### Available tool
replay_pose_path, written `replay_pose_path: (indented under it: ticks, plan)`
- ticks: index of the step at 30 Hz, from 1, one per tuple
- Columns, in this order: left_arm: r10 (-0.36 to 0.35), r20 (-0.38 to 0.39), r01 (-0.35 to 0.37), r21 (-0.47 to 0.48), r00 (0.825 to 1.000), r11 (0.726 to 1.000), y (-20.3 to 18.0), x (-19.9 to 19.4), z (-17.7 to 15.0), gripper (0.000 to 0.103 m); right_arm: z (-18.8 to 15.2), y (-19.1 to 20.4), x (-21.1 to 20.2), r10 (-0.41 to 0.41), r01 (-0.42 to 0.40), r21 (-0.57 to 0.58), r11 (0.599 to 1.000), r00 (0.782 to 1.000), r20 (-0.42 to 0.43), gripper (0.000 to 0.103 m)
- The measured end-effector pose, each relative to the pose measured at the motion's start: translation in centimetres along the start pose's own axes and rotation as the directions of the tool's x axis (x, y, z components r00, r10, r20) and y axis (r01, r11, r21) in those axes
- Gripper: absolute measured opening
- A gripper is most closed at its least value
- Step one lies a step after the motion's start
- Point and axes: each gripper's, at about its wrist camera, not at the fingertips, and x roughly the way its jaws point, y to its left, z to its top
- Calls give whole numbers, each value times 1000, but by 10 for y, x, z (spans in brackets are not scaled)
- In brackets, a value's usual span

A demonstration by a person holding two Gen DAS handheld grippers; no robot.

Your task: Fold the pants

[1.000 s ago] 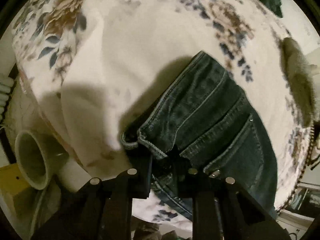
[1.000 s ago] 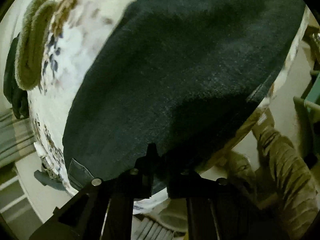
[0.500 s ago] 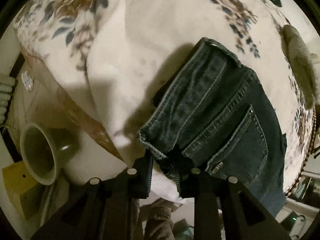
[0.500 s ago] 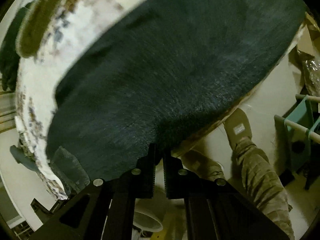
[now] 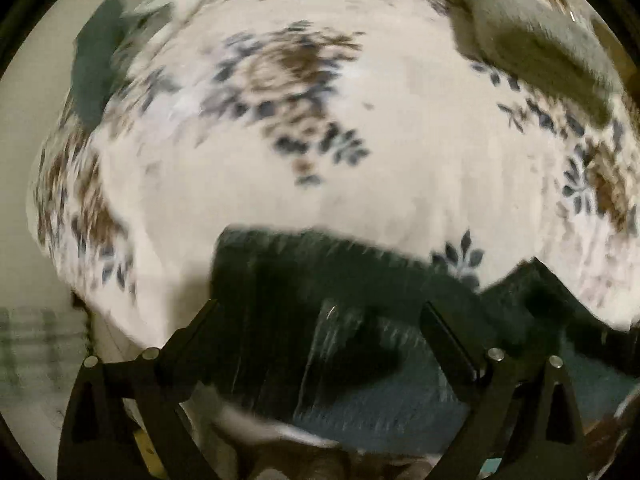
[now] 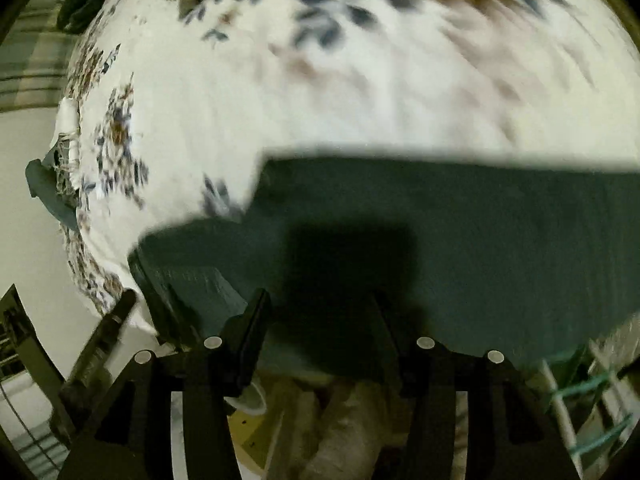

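The dark blue jeans (image 5: 360, 312) lie on the white floral bedspread (image 5: 400, 160), near its front edge. In the left wrist view my left gripper (image 5: 320, 312) is open, its fingers spread wide over the jeans, holding nothing. In the right wrist view the jeans (image 6: 480, 240) spread across the lower half as a flat dark panel. My right gripper (image 6: 320, 300) is open too, its fingers apart above the jeans' near edge. Both views are motion-blurred.
An olive-green folded cloth (image 5: 540, 48) lies on the bedspread at the back right, and a dark green garment (image 5: 96, 64) at the back left. The person's legs (image 6: 352, 432) and the floor show below the bed edge. A green rack (image 6: 592, 392) stands at the right.
Both grippers have let go of the jeans and opened wide. The jeans now lie on the bed, and both cameras have swung to look across the bedspread.
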Motion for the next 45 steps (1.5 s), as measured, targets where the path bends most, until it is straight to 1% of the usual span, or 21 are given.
replay_pose_path:
  ticks: [3,5,8,10,11,13,15,17,19,22,23,25,27,28,31,33,34,37,39,41,45]
  plan:
    - [43,-36,-40,73,998,997,-20,24,10,99,50,18,17,-22,22,-22,1000,999,-25,53]
    - [44,-65,-38,87,997,996,-23,36,10,99,78,22,31,-49,47,-34,998,997,-59,53]
    - [42,-66,-37,83,997,996,-20,41,9,101,93,28,51,-94,89,-49,995,989,-111,53]
    - [42,-72,-37,73,997,997,-18,42,10,101,97,31,58,-149,136,-105,985,980,-130,51]
    - [44,-73,-38,73,996,997,-17,41,9,101,96,32,59,-171,155,-127,980,977,-126,44]
    - [46,-75,-40,75,996,996,-17,45,10,101,94,34,56,-203,182,-181,967,973,-109,21]
    - [43,-79,-38,69,996,997,-19,45,11,101,93,35,51,-205,183,-206,961,975,-88,12]
    - [42,-80,-37,62,996,997,-19,46,10,101,94,36,42,-220,204,-227,952,975,-45,10]
    - [37,-75,-33,58,996,998,-17,46,10,101,99,32,25,-203,199,-208,958,979,5,9]
    - [23,-79,-19,47,997,999,-16,47,10,101,112,15,-2,-130,134,-133,982,991,42,7]
    - [24,-83,-21,46,996,999,-16,48,10,101,118,10,-8,-122,127,-113,985,991,54,0]
    - [17,-91,-14,34,996,999,-15,50,9,101,130,-2,-25,-152,166,-100,981,979,136,0]
    - [22,-91,-20,28,996,999,-14,48,9,101,141,-13,-24,-92,98,-59,993,991,92,0]
    - [25,-91,-22,31,996,999,-14,47,8,101,148,-23,-23,-18,19,-30,999,999,32,0]
    - [0,-89,2,21,996,1000,-17,38,4,101,145,-19,-28,-52,53,-90,995,999,16,11]
    - [-9,-82,11,26,997,1000,-20,32,1,101,139,-13,-25,-42,41,-109,993,999,-5,40]
    - [-17,-76,19,27,997,999,-22,27,-2,101,135,-16,-25,-37,36,-119,992,999,-5,43]
    - [-42,-70,45,39,997,998,-33,13,-9,101,102,-24,-32,-88,95,-158,983,995,50,49]
    - [-60,-71,64,55,996,996,-43,3,-16,101,77,-27,-37,-130,143,-149,978,987,97,75]
    - [-68,-68,73,72,995,995,-54,-7,-23,101,53,-22,-34,-141,159,-129,979,980,138,87]
    - [-83,-77,91,97,994,991,-82,-28,-36,101,6,-66,-60,-192,204,-31,978,953,237,97]
